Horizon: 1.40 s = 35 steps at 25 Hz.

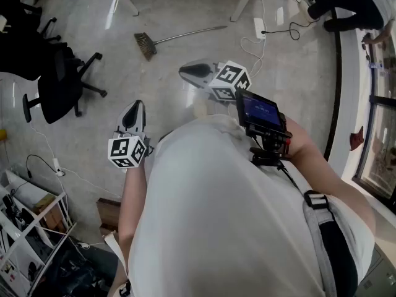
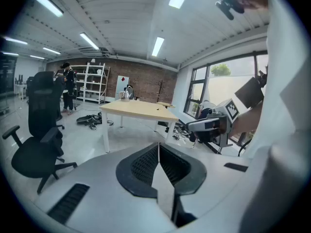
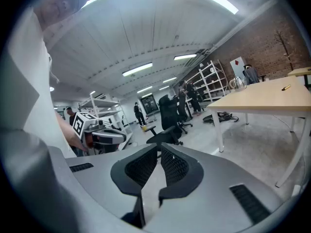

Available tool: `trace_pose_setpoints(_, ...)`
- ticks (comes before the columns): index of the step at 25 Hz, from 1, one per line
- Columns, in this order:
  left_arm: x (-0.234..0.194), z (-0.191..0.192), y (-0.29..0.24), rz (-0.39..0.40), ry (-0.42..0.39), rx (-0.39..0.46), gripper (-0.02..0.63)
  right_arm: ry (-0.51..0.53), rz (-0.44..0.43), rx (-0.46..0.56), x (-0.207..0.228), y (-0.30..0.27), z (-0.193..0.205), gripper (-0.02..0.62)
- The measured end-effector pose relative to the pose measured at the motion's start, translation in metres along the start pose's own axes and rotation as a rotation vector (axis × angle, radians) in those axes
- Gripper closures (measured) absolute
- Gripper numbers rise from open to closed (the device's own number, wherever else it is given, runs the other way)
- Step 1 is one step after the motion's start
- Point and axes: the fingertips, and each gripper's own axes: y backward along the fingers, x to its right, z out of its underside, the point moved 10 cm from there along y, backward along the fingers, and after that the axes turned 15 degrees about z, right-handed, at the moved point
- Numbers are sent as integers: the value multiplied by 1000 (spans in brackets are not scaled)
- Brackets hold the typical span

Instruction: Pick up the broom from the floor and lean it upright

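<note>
Closest in, both grippers are held out in front of the body, tipped a little downward, and nothing is gripped by either. The left gripper [image 1: 134,106] is seen with its fingers [image 2: 142,165] pressed together at the tips, with only open air ahead of them. The right gripper [image 1: 187,72] is closed in the same way, its fingers [image 3: 140,168] meeting at the front and carrying nothing.

Beyond them, a stretch of bare floor [image 1: 86,129] is left between the grippers and the work. Farther out, the broom [image 1: 180,37] is found lying flat on that floor. Its bristle head is turned toward the office chair [image 1: 59,88], and its handle is stretched toward the leg of a counter [image 1: 245,0] and a white power strip [image 1: 260,27]. It is well apart from both grippers and is touched by neither.

From this the task is judged to be at its very start, and no part of it can be counted as done. The broom has yet to be approached, one pair of fingers has yet to be opened and closed on the handle, and the broom then has to be raised and leaned upright. What it is to be leaned against cannot be told.
</note>
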Motion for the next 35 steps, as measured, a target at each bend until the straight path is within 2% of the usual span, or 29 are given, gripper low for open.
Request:
trace_pose_setpoints(5, -22, -25, -15, 18, -60, -13, 592, -29, 32, 39, 21, 4, -11, 563)
trace_pose_setpoints(8, -37, -50, -48, 31, -85, -23, 592, -68, 53, 54, 58, 4, -12, 563)
trace_pose_setpoints(15, -72, -63, -107, 139, -105, -102, 592, -144, 166, 77, 100, 4, -14, 563)
trace_pose_setpoints(21, -113, -80, -165, 291, -120, -149, 592, -199, 313, 67, 123, 1, -23, 563)
trace_pose_setpoints(26, -156, -103, -217, 440, -142, -225, 592, -248, 443, 68, 139, -18, -38, 563)
trace_pose_setpoints(29, -180, -107, -248, 540, -188, -287, 592, -280, 506, 60, 152, -42, -42, 563)
trace_pose_setpoints(32, -197, -103, -270, 661, -215, -349, 592, -305, 575, 48, 146, -62, -37, 563)
trace_pose_setpoints(35, -210, -102, -282, 728, -225, -390, 592, -312, 616, 32, 136, -79, -33, 563)
